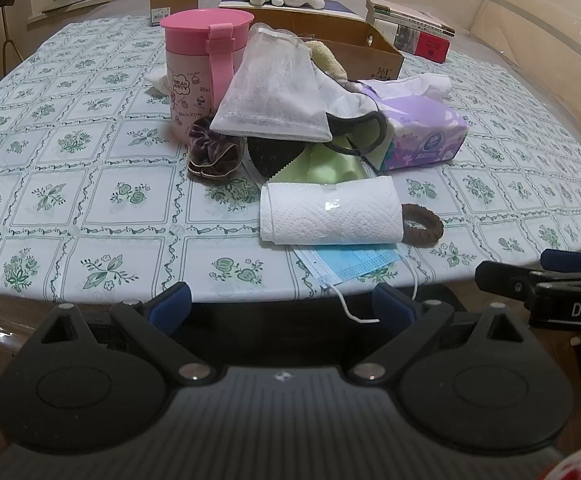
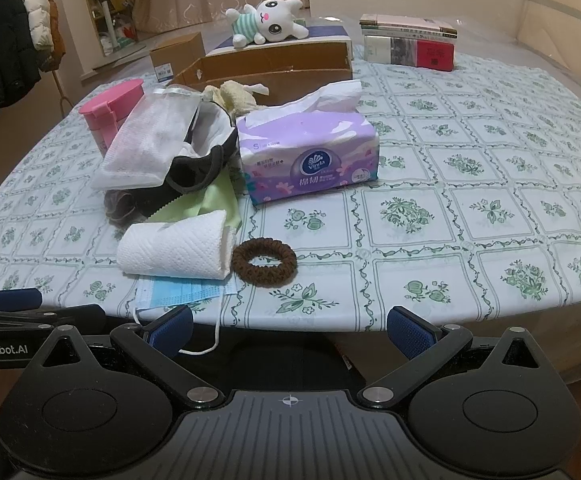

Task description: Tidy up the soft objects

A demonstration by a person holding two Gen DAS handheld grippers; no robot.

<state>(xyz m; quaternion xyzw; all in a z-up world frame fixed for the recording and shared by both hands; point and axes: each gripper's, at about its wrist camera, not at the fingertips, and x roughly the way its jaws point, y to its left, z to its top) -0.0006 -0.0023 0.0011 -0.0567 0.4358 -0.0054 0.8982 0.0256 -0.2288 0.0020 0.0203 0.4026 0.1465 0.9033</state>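
A heap of soft things lies mid-table: a white mesh pouch (image 1: 274,92), a black mask (image 1: 354,128), a green cloth (image 1: 326,166), a purple scrunchie (image 1: 213,154), a purple tissue pack (image 2: 308,156), a white paper towel roll (image 1: 330,214) on a blue face mask (image 1: 350,264), and a brown hair tie (image 2: 264,262). A plush rabbit (image 2: 268,22) lies on the far box. My left gripper (image 1: 282,306) is open and empty, short of the table's near edge. My right gripper (image 2: 290,330) is also open and empty, below that edge in front of the hair tie.
A pink lidded cup (image 1: 200,68) stands left of the heap. An open cardboard box (image 2: 266,70) sits behind it, a small carton (image 2: 176,56) to its left, stacked books (image 2: 408,46) at the far right. Coats (image 2: 6,28) hang at left. The patterned tablecloth (image 2: 470,200) spreads right.
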